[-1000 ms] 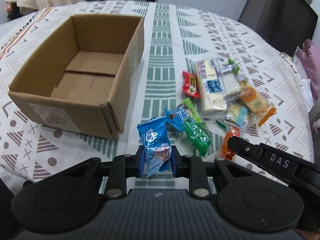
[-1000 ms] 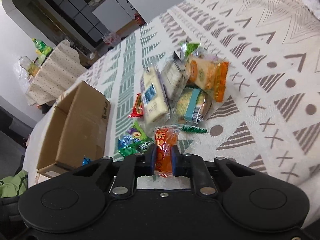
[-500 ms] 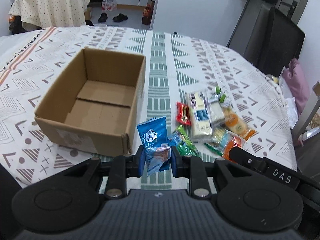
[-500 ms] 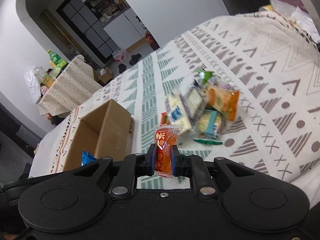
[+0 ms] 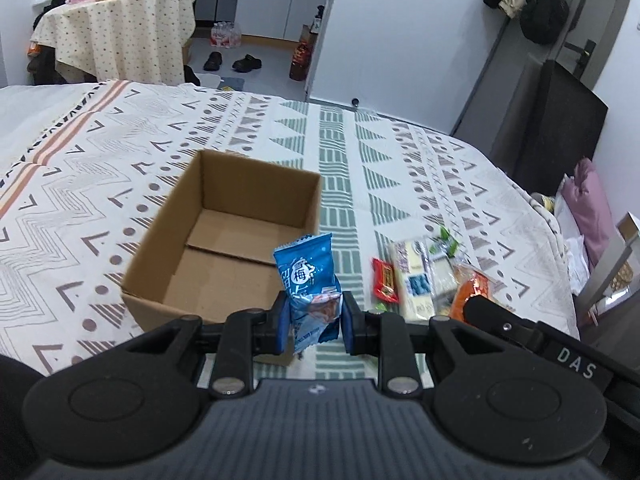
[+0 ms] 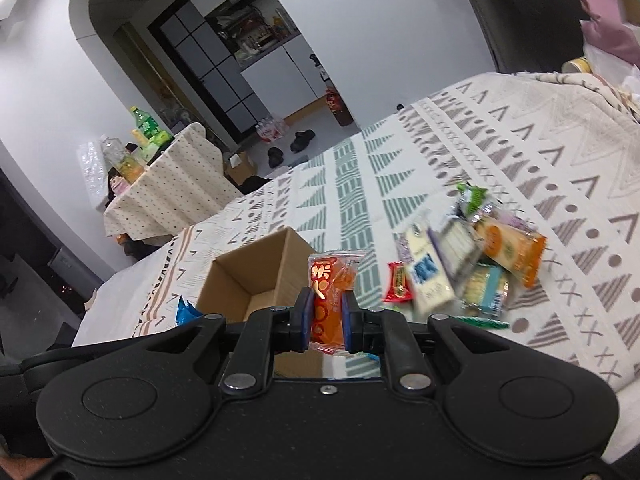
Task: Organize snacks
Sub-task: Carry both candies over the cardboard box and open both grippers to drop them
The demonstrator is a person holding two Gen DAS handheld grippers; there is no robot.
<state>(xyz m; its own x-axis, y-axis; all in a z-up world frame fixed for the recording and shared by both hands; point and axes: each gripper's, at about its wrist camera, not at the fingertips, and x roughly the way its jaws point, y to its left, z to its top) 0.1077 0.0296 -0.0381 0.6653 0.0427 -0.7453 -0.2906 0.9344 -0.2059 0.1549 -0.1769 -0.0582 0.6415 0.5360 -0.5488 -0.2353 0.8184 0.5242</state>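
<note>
On the patterned bedspread [image 5: 400, 152] I have an open cardboard box [image 5: 224, 240] w/ nothing visible inside, flaps flat on its floor. L gripper [image 5: 312, 316] is clenched on a blue snack packet [image 5: 310, 280]; packet stands upright between the pads, raised off the cloth, at approx 6 o'clock of the box's near-right corner. In L wrist view the packet overlaps the box's right wall; whether it is over the opening I cannot tell.

R gripper [image 6: 326, 314] is grasping an orange snack packet [image 6: 332, 280], upright between blue pads, held above the bedspread just at 3 o'clock of the box [image 6: 256, 276] in R wrist view. Same packet shows in L view at approx 3 o'clock of the blue one, behind the R gripper's black body.

Remaining snack pile [image 5: 424, 276] lies on the cloth at 3 o'clock of the box, apart from it: red small packet [image 6: 398, 282], white/blue cracker pack [image 6: 428, 276], orange biscuit pack [image 6: 512, 252], green-tipped wrapper [image 6: 472, 196]. Pile is motion-blurred in R view
</note>
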